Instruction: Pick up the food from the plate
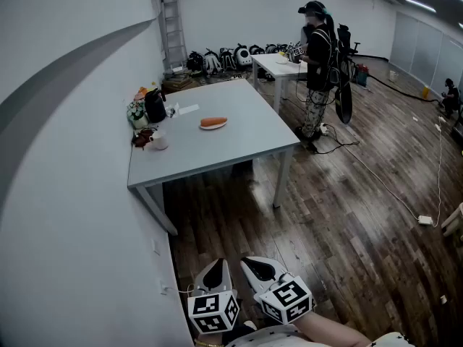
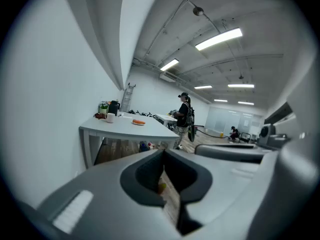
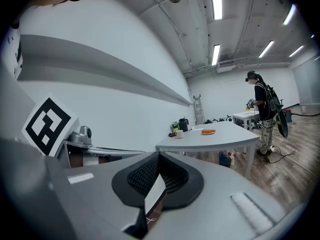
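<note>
An orange, elongated piece of food (image 1: 213, 122) lies on a small white plate (image 1: 223, 125) near the middle of a grey table (image 1: 239, 147), far ahead of me. My left gripper (image 1: 213, 270) and right gripper (image 1: 259, 267) hang low over the wooden floor, side by side, well short of the table. Both are shut, jaws meeting with nothing between them. In the left gripper view the shut left gripper (image 2: 163, 151) points toward the table, where the food (image 2: 139, 122) shows small. In the right gripper view the food (image 3: 208, 131) sits beyond the shut right gripper (image 3: 159, 155).
A black kettle (image 1: 155, 105), a white cup (image 1: 159, 141) and flowers (image 1: 137, 110) crowd the table's left end by the wall (image 1: 58, 194). A person (image 1: 318, 63) stands at a second white table (image 1: 278, 65). A ladder (image 1: 172, 31) and bags line the back wall. Cables (image 1: 405, 201) cross the floor.
</note>
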The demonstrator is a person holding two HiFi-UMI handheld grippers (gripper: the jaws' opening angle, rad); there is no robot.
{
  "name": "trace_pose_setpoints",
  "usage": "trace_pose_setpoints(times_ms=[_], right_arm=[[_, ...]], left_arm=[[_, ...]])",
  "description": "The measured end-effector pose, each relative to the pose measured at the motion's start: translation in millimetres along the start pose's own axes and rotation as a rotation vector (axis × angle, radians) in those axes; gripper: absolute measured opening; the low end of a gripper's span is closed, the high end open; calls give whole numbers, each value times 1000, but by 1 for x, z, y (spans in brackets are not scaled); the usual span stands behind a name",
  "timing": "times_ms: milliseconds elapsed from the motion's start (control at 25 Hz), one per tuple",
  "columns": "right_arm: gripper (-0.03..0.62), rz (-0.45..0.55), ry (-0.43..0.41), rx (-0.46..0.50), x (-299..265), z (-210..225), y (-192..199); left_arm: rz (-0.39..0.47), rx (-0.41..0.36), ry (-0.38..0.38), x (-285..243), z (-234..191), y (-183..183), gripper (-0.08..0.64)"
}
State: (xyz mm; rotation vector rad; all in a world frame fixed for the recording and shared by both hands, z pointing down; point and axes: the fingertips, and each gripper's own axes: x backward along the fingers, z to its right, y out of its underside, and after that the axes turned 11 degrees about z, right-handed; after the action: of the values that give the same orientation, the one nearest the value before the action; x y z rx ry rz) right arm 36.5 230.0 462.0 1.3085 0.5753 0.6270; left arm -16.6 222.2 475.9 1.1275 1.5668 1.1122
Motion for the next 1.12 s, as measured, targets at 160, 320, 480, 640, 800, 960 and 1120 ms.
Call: trace_pose_setpoints(times_ms=[160, 320, 480, 640, 800, 960, 1120], right_arm=[[-2, -18, 2, -14, -7, -9, 13], [-2, -49, -10, -11, -26, -11, 23], [-2, -73, -26, -19, -49, -6, 27], [-2, -87, -49, -11, -76, 13, 28], [-2, -78, -83, 10, -120, 40, 20], [-2, -91, -109, 29, -168, 75, 3], [-2, -90, -143, 62, -209, 109, -8]], left_arm=[[-15, 6, 6, 3, -13, 7, 8], [-33, 9, 5, -5, -29, 10, 8], [-38, 30, -14, -21, -47, 8, 8], [-28, 46, -45, -51, -62, 4, 8], [-10, 44, -76, -94, -80, -7, 8], [1, 36, -88, -146, -91, -29, 8], [32, 32, -100, -200, -99, -47, 8]])
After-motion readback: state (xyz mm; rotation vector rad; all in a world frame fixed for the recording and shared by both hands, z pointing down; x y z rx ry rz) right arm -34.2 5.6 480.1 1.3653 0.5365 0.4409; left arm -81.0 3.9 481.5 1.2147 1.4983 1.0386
